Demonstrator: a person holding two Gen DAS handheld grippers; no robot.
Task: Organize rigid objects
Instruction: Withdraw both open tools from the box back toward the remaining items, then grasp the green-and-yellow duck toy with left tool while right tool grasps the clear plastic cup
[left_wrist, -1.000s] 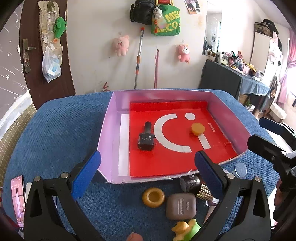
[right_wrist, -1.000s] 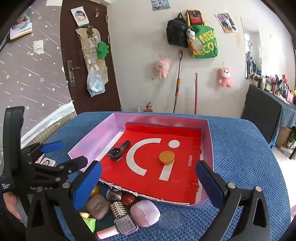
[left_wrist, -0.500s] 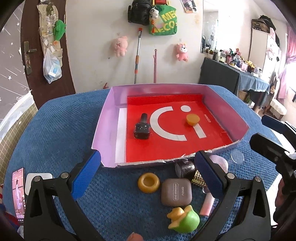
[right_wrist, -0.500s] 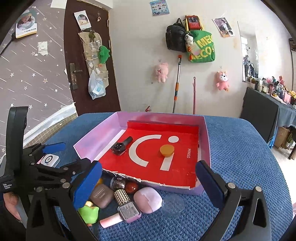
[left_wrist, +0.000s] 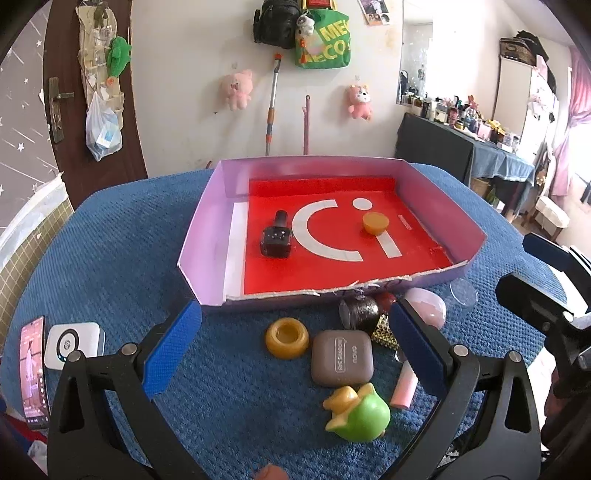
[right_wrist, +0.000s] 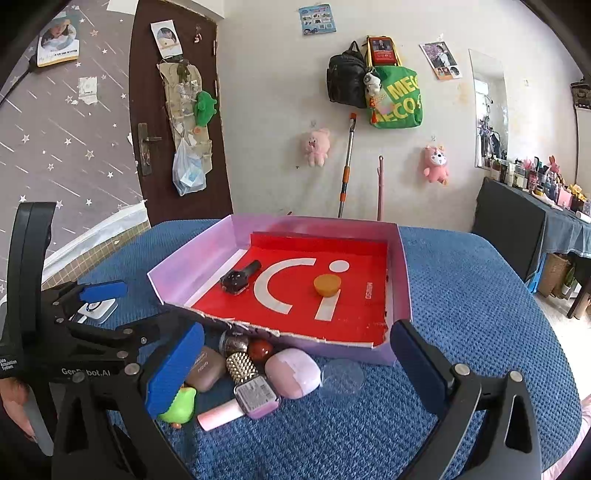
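A pink box with a red floor (left_wrist: 207, 236) (right_wrist: 400, 295) holds a black watch (left_wrist: 276, 238) (right_wrist: 238, 278) and an orange lid (left_wrist: 375, 223) (right_wrist: 327, 285). In front of it lie an orange ring (left_wrist: 287, 338), a brown case (left_wrist: 341, 357) (right_wrist: 207, 369), a green toy (left_wrist: 360, 408) (right_wrist: 179, 404), a dark jar (left_wrist: 360, 312), a pink tube (left_wrist: 404, 386) (right_wrist: 221, 415), a lilac case (right_wrist: 291, 373), a studded gold piece (right_wrist: 242, 367) and a lilac watch (right_wrist: 256, 395). My left gripper (left_wrist: 295, 354) is open above these. My right gripper (right_wrist: 295, 373) is open over them too.
A phone (left_wrist: 33, 369) and a white device (left_wrist: 72, 345) lie at the left of the blue table (left_wrist: 110, 258). A clear disc (right_wrist: 341, 376) lies by the box's front right. The left gripper's body (right_wrist: 74, 332) shows in the right wrist view.
Both grippers have pulled back from the box and risen, so the box looks farther and more loose objects show in front. Both stay open and empty.
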